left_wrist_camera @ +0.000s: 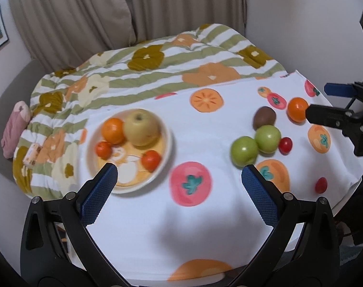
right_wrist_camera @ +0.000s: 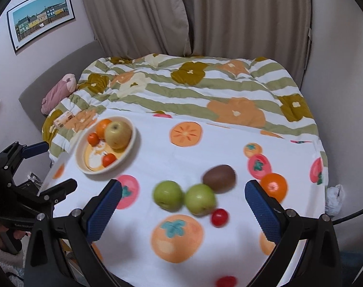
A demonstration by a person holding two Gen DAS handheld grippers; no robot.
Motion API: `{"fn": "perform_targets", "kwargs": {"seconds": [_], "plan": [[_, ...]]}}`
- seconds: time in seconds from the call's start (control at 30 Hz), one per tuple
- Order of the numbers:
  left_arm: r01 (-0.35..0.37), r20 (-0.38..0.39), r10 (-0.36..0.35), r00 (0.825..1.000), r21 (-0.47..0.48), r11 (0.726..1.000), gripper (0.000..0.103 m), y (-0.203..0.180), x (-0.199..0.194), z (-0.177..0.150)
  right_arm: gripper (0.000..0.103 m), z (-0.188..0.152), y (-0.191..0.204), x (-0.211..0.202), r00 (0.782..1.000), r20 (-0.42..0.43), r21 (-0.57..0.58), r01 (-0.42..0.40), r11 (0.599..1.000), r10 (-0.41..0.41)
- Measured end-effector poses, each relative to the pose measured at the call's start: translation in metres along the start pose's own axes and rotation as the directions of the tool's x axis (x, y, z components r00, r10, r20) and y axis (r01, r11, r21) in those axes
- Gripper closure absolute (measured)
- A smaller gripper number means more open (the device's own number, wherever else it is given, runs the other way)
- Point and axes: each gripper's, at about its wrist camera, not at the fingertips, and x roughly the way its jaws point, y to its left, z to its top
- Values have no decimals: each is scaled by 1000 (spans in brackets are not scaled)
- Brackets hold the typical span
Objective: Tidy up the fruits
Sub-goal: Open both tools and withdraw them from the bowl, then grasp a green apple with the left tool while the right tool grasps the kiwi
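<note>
A cream bowl [left_wrist_camera: 168,143] [right_wrist_camera: 95,171] at the left of the fruit-print cloth holds a yellow apple [left_wrist_camera: 142,128] [right_wrist_camera: 118,131], an orange [left_wrist_camera: 113,130] and two small tomatoes [left_wrist_camera: 151,159]. Loose on the cloth to the right lie two green apples [left_wrist_camera: 243,150] [right_wrist_camera: 168,195], a kiwi [left_wrist_camera: 264,117] [right_wrist_camera: 219,178], an orange [left_wrist_camera: 297,108] [right_wrist_camera: 273,186] and a cherry tomato [left_wrist_camera: 285,145] [right_wrist_camera: 219,217]. My left gripper [left_wrist_camera: 179,171] [right_wrist_camera: 54,167] hovers open and empty beside the bowl. My right gripper [right_wrist_camera: 183,186] [left_wrist_camera: 325,102] hangs open and empty over the green apples.
A second cherry tomato [left_wrist_camera: 321,184] lies near the cloth's right front edge. A striped floral quilt [left_wrist_camera: 157,71] covers the bed behind. A pink bundle [left_wrist_camera: 15,129] and small box [left_wrist_camera: 32,156] sit at left. Crumpled white paper [right_wrist_camera: 334,199] lies at the right edge. Curtains hang behind.
</note>
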Motion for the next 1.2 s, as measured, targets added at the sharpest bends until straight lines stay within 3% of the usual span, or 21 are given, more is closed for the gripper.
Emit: {"fn": "perform_targets", "kwargs": {"seconds": [0.4, 0.87, 1.13, 1.2], "plan": [[10, -60, -8, 998, 19, 1000, 0, -58, 63, -3, 0, -3, -59, 50, 997, -50, 23, -52, 998, 53], [22, -117, -15, 993, 62, 998, 0, -92, 114, -2, 1, 5, -77, 129, 968, -226, 110, -87, 990, 110], [34, -136, -22, 990, 87, 996, 9, -98, 125, -2, 4, 8, -80, 147, 953, -279, 156, -75, 985, 117], [36, -145, -22, 989, 92, 995, 17, -99, 127, -3, 6, 9, -79, 151, 950, -291, 165, -72, 984, 118]]}}
